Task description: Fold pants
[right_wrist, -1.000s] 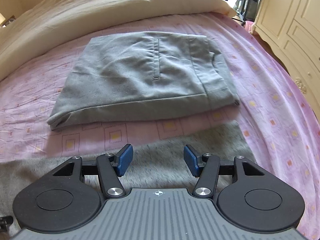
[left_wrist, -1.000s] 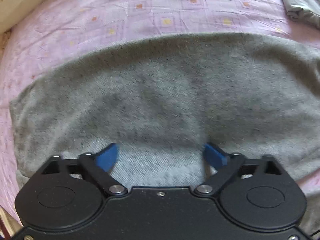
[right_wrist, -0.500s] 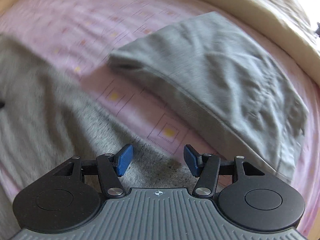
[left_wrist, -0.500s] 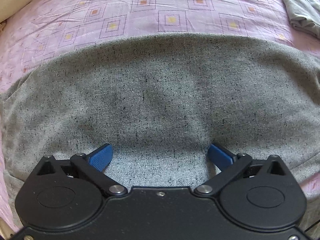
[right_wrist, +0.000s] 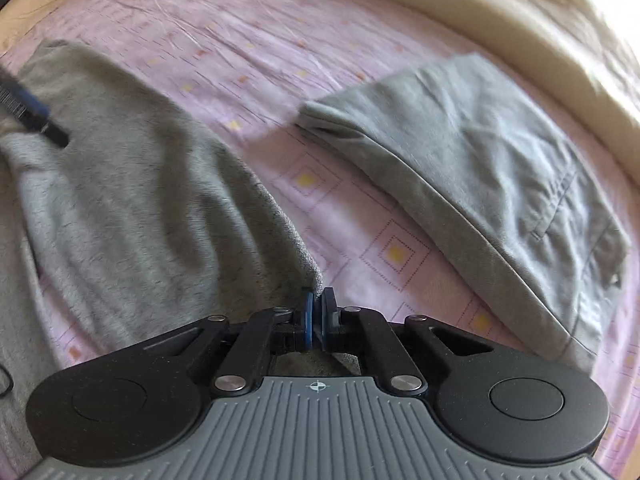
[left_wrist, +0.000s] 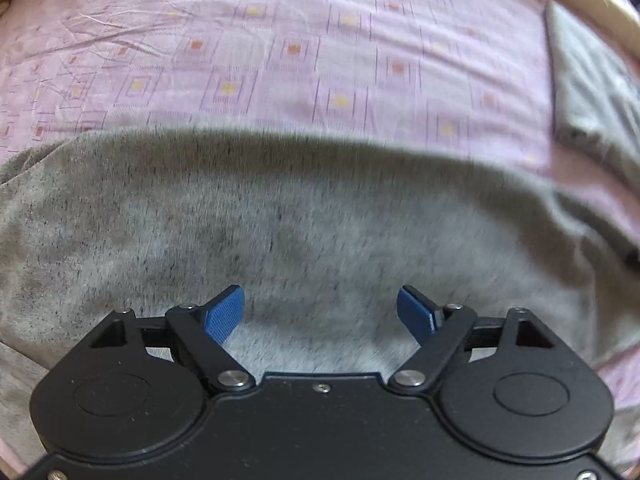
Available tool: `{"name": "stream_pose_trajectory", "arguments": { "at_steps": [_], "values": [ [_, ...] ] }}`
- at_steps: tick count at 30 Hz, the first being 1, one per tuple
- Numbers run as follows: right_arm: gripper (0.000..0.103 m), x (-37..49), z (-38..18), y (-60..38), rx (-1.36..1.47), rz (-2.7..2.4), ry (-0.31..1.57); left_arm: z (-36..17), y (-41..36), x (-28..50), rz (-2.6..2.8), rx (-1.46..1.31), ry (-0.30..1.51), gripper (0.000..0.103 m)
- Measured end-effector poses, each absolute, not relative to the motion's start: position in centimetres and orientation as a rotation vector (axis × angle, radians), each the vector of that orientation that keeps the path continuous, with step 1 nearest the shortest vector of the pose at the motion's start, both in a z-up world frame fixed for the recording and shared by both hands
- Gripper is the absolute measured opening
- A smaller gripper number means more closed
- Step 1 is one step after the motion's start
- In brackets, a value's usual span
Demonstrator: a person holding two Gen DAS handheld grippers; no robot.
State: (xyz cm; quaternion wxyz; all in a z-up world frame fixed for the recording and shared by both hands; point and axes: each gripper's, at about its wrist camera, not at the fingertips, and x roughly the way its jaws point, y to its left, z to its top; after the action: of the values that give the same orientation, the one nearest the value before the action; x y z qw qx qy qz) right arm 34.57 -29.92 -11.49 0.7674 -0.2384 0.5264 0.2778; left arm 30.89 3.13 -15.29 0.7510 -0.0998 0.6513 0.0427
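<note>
R gripper (right_wrist: 316,314) sits nearest in its own view, blue fingers (right_wrist: 307,320) pinched tight on a corner of the heathered grey pants (right_wrist: 132,184). The cloth rises to the pinch as a taut ridge, so the corner looks lifted off the bed, prob to carry it over for a fold. Gripping right at the corner gives control of the whole edge w/o bunching the middle.

L gripper (left_wrist: 320,312) hovers low over the same pants (left_wrist: 280,220), fingers (left_wrist: 224,314) spread wide w/ nothing between them. It looks placed mid-fabric, either to pin the cloth while the R side pulls or to line up its own grab; can't tell which. Motion blur hides whether the fingertips touch the cloth.

The pants lie spread across the near part of the bed, far edge running left-right w/ pink patterned sheet (left_wrist: 320,60) beyond it.

Further out, a second grey pair (right_wrist: 480,160), already folded into a neat rectangle, rests apart from the working piece w/ bare sheet between, likely parked there to stay out of the way. Behind that, a cream duvet (right_wrist: 520,20) runs along the far side.
</note>
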Motion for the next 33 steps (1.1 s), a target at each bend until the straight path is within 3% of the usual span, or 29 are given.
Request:
{"name": "stream_pose_trajectory", "arguments": {
  "at_steps": [8, 16, 18, 20, 21, 27, 33],
  "values": [
    [0.004, 28.2, -10.4, -30.1, -0.531, 0.594, 1.110, -15.4, 3.8, 36.1, 0.122, -0.362, 1.419, 0.085],
    [0.004, 26.4, -10.6, -29.5, -0.490, 0.527, 1.099, -18.0, 2.5, 37.0, 0.172, -0.325, 1.556, 0.086],
    [0.004, 26.3, -10.4, -29.5, -0.475, 0.509, 1.091, -18.1, 2.1, 36.7, 0.199, -0.291, 1.551, 0.062],
    [0.004, 26.0, -9.9, -29.5, -0.469, 0.491, 1.074, -17.4, 1.6, 36.3, 0.188, -0.269, 1.526, 0.028],
    [0.004, 25.8, -9.6, -29.4, -0.467, 0.480, 1.062, -16.6, 1.4, 36.1, 0.158, -0.285, 1.507, 0.022],
    [0.004, 22.6, -6.0, -29.7, -0.435, 0.417, 0.980, -9.6, -0.1, 32.1, 0.108, -0.186, 1.371, 0.021],
    [0.004, 16.3, -3.1, -29.7, -0.395, 0.371, 0.971, -4.6, -0.1, 23.1, 0.035, -0.092, 1.254, 0.020]
  ]
}}
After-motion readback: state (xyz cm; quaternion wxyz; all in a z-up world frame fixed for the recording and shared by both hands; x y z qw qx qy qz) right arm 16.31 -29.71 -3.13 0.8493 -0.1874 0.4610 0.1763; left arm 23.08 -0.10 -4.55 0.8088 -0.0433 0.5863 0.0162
